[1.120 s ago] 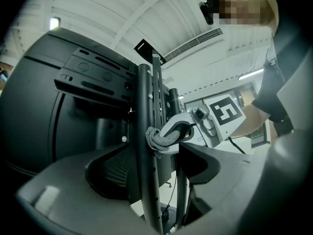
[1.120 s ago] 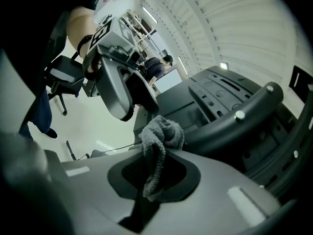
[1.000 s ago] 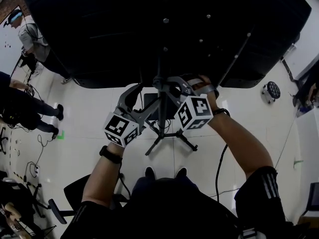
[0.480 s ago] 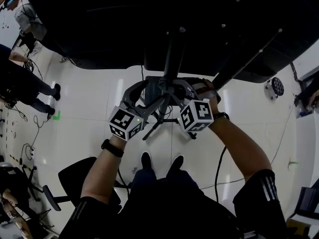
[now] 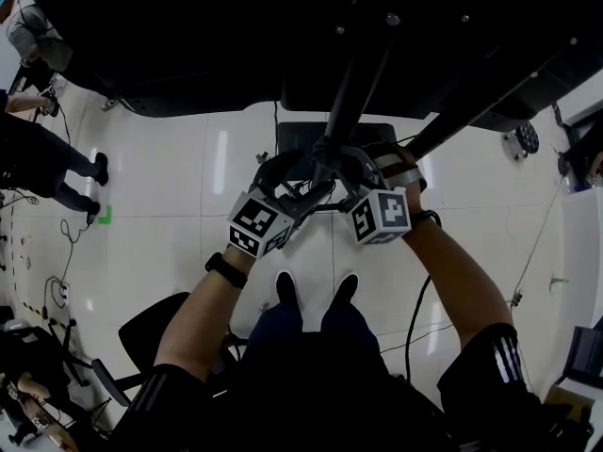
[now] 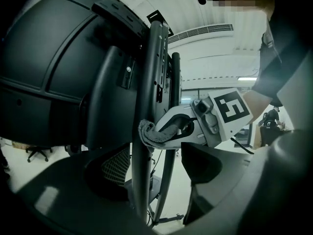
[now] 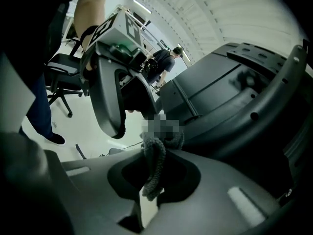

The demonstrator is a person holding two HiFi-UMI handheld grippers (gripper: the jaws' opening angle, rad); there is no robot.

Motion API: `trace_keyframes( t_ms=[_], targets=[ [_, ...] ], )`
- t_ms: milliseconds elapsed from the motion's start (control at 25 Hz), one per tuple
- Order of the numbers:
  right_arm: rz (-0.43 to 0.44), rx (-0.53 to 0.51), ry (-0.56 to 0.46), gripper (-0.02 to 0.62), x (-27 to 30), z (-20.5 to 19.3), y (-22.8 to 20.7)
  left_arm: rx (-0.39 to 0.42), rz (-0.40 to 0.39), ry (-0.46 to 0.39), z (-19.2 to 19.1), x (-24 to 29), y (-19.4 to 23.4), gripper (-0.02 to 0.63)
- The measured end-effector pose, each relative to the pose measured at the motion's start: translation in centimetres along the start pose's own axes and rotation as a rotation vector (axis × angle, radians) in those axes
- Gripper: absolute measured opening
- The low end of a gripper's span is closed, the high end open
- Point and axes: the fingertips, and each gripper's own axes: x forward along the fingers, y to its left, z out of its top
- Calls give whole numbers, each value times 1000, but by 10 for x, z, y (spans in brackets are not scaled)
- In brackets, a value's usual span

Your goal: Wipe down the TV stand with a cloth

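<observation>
Grey cloth [image 7: 154, 168] is pinched between the right gripper [image 5: 344, 158] jaws, one end hanging down in the gap. Its bunched end presses on the upright pole [image 6: 143, 82] of the TV stand, on the side facing the wearer. From the left gripper view the cloth [image 6: 150, 133] wraps part of the pole's edge.

Left gripper [image 5: 287, 172] sits just beside the right one at the same height on the pole. Its jaws are apart with the pole running down between them; can't tell if either jaw touches it. Nothing else is in them. Both marker cubes face up toward the head camera, close together but not touching.

The pole [image 5: 344, 102] is black and slanted in the head view, running up into the back of a big black TV [image 5: 236, 36] that fills the top of that view. A second thinner black strut [image 5: 471, 111] runs up to the right. The stand's dark base [image 5: 300, 139] shows on the floor behind the grippers.

The wearer's two shoes [image 5: 287, 290] are straight below on white glossy tile floor [image 5: 170, 186]. A black office chair [image 5: 141, 337] is lower left. Another person [image 5: 42, 163] in dark trousers stands far left, well apart, with cables [image 5: 61, 281] on the floor nearby.
</observation>
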Motion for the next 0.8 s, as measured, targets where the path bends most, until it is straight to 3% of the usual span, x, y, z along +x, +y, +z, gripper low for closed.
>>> trace_keyframes(
  t_ms=[280, 800],
  targets=[
    [37, 93, 52, 25, 26, -32, 42, -33, -15, 48, -48, 13, 5, 357],
    [75, 97, 56, 25, 75, -79, 119, -78, 27, 128, -149, 31, 6, 370]
  ],
)
